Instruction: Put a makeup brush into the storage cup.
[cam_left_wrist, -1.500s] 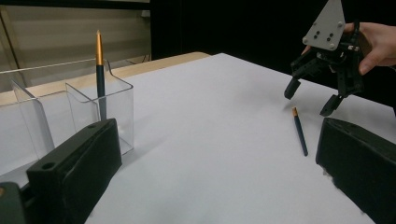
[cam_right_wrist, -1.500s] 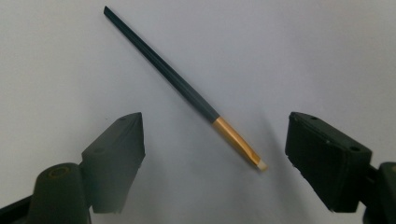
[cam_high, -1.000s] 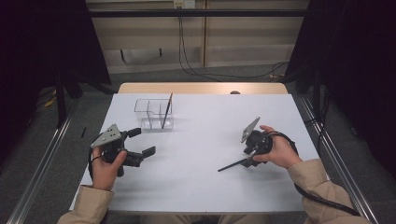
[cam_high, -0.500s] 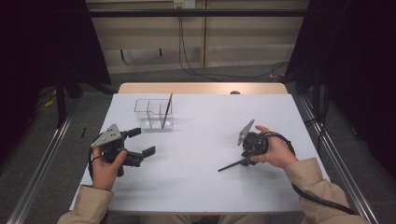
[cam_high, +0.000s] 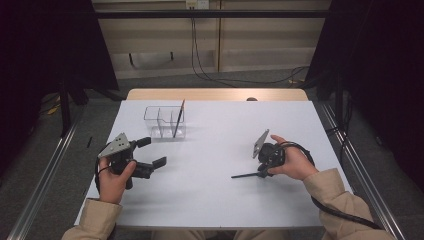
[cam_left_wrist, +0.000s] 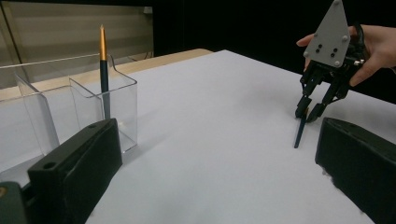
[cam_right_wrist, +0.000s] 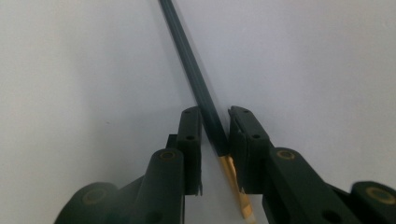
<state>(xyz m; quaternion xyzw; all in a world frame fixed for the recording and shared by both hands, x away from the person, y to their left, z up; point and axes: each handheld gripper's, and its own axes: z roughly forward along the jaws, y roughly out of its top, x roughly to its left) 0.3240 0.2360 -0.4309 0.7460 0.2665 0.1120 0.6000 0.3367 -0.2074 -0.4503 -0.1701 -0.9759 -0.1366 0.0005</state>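
Observation:
A dark green pencil (cam_high: 246, 174) with a gold end lies on the white table (cam_high: 220, 200) at the right. My right gripper (cam_high: 261, 170) is down at its gold end. In the right gripper view the pencil (cam_right_wrist: 196, 79) runs between my right gripper's (cam_right_wrist: 215, 119) jaws, which press close on both sides. From the left gripper view, the pencil (cam_left_wrist: 299, 133) has its tip on the table. My left gripper (cam_high: 152, 152) stands open at the left with nothing in it. A second pencil (cam_high: 178, 117) stands upright in a clear holder (cam_high: 161, 121).
The clear holder (cam_left_wrist: 119, 100) has several compartments and sits at the back left, close ahead of my left gripper (cam_left_wrist: 210, 154). Cables trail from both grippers. The table's wooden far edge (cam_high: 215, 94) lies beyond, with floor rails on both sides.
My right gripper has come down and a little left onto the pencil. The pencil's free tip has shifted slightly away from me. The left hand has not moved.

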